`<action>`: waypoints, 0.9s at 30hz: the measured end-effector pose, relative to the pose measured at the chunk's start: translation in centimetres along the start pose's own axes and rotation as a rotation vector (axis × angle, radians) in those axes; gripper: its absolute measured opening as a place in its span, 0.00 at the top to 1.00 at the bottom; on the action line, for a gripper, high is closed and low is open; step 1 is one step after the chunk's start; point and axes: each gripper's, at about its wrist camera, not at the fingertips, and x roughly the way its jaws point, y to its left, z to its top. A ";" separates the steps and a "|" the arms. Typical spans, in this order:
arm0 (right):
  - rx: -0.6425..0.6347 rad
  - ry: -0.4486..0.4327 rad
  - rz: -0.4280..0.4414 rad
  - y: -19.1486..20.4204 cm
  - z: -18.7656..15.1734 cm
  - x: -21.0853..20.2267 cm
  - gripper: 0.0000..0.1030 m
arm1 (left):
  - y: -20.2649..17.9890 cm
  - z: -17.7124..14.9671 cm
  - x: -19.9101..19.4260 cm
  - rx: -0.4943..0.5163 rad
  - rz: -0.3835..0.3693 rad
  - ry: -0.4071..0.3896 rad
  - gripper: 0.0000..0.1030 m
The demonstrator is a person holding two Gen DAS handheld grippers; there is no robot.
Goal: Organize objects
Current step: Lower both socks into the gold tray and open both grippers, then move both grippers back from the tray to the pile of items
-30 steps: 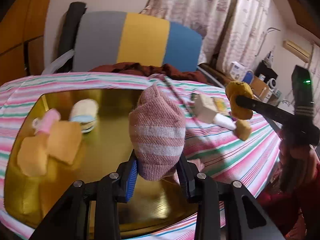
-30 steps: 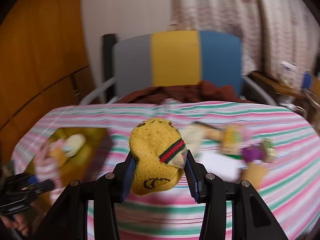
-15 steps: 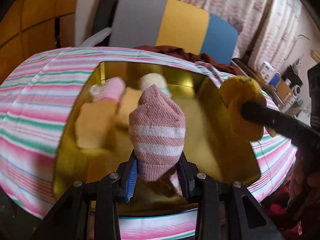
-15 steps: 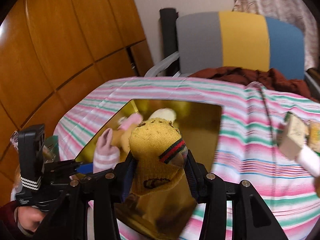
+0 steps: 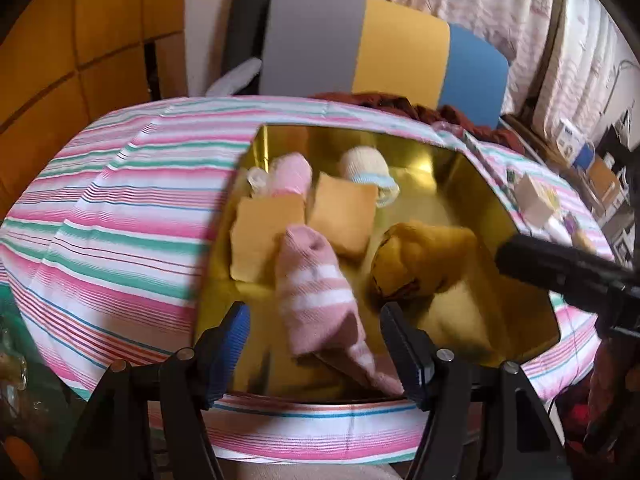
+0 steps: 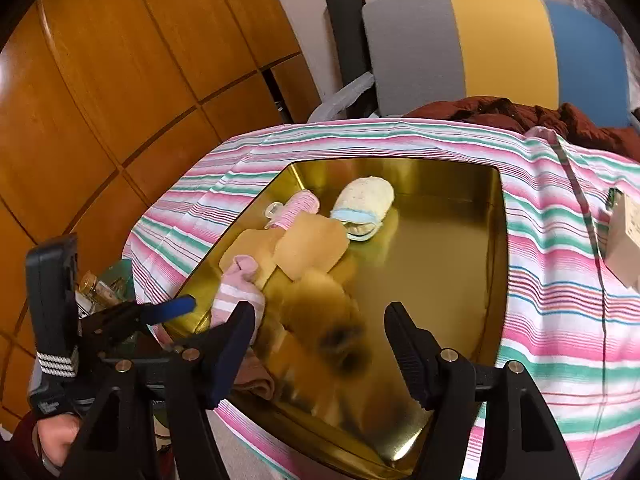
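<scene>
A gold tray [image 5: 452, 200] [image 6: 440, 248] sits on the striped tablecloth [image 5: 132, 208]. My left gripper [image 5: 314, 316] hangs over the tray's near side with its jaws opening. The pink striped sock [image 5: 316, 300] [image 6: 236, 292] lies loose between them, touching neither pad. My right gripper [image 6: 320, 316] is also opening over the tray. The yellow sock [image 6: 324, 320] [image 5: 420, 260] is blurred below its jaws, free of the pads. In the left wrist view one of the right gripper's fingers [image 5: 560, 272] reaches in from the right, beside the yellow sock.
At the tray's far left lie a cream sock [image 5: 366, 166], a small pink sock [image 5: 290, 172] and two flat tan socks [image 5: 344, 216]. A small box [image 6: 626, 236] stands on the cloth at the right. A grey, yellow and blue chair [image 5: 380, 48] is behind the table.
Both grippers moved over the gold tray, tilted down and opened. The pink striped sock and the yellow sock left their pads and dropped into the tray.
</scene>
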 end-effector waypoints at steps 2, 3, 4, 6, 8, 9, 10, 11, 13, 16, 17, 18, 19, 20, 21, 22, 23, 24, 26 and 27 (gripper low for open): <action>0.021 -0.001 -0.001 -0.6 0.0 -0.4 0.34 | 0.6 0.2 -0.5 -0.039 -0.006 -0.028 0.34; 0.031 -0.002 0.000 -0.9 -0.1 -0.6 0.34 | 0.8 0.3 -0.7 -0.055 -0.012 -0.038 0.34; 0.041 -0.004 0.002 -1.2 -0.2 -0.7 0.34 | 0.9 0.4 -0.9 -0.069 -0.021 -0.047 0.34; 0.048 -0.006 -0.004 -1.4 -0.2 -0.9 0.33 | 1.0 0.6 -1.1 -0.092 -0.036 -0.060 0.34; 0.051 -0.009 -0.002 -1.5 -0.3 -1.1 0.33 | 0.8 0.7 -1.2 -0.095 -0.049 -0.065 0.34; 0.051 -0.010 -0.003 -1.5 -0.3 -1.3 0.33 | 0.5 0.8 -1.2 -0.090 -0.056 -0.066 0.34; 0.050 -0.012 -0.006 -1.5 -0.3 -1.4 0.33 | 0.3 0.8 -1.2 -0.085 -0.063 -0.067 0.34; 0.048 -0.013 -0.007 -1.5 -0.2 -1.4 0.33 | -0.1 0.8 -1.3 -0.074 -0.074 -0.070 0.34; 0.047 -0.017 -0.010 -1.6 -0.2 -1.6 0.32 | -0.9 0.9 -1.3 -0.058 -0.092 -0.072 0.34; 0.048 -0.027 -0.028 -2.0 -0.2 -2.1 0.30 | -2.2 0.9 -1.1 -0.031 -0.125 -0.071 0.33; 0.051 -0.031 -0.038 -2.3 -0.1 -2.4 0.29 | -2.7 0.9 -1.1 -0.021 -0.134 -0.069 0.33; 0.056 -0.035 -0.047 -2.6 -0.1 -2.6 0.28 | -3.3 0.9 -1.0 -0.010 -0.143 -0.067 0.33; 0.061 -0.039 -0.055 -2.9 0.0 -2.9 0.28 | -3.8 1.0 -1.0 0.000 -0.149 -0.063 0.33; 0.071 -0.045 -0.065 -3.4 0.0 -3.3 0.28 | -4.3 1.0 -0.8 0.012 -0.154 -0.058 0.33; 0.079 -0.049 -0.072 -3.8 0.1 -3.6 0.28 | -5.0 1.0 -0.7 0.026 -0.158 -0.054 0.33; 0.088 -0.054 -0.081 -4.2 0.1 -3.9 0.28 | -5.5 1.1 -0.7 0.036 -0.163 -0.051 0.33; 0.099 -0.061 -0.093 -4.8 0.1 -4.4 0.28 | -6.1 1.1 -0.6 0.047 -0.170 -0.046 0.33; 0.110 -0.066 -0.105 -5.4 0.0 -4.8 0.28 | -6.7 1.2 -0.5 0.059 -0.178 -0.041 0.33; 0.131 -0.075 -0.127 -6.6 0.0 -5.6 0.28 | -7.9 1.5 -0.4 0.081 -0.195 -0.036 0.33; 0.143 -0.079 -0.140 -7.3 -0.1 -6.0 0.28 | -8.3 1.4 -0.4 0.091 -0.202 -0.034 0.33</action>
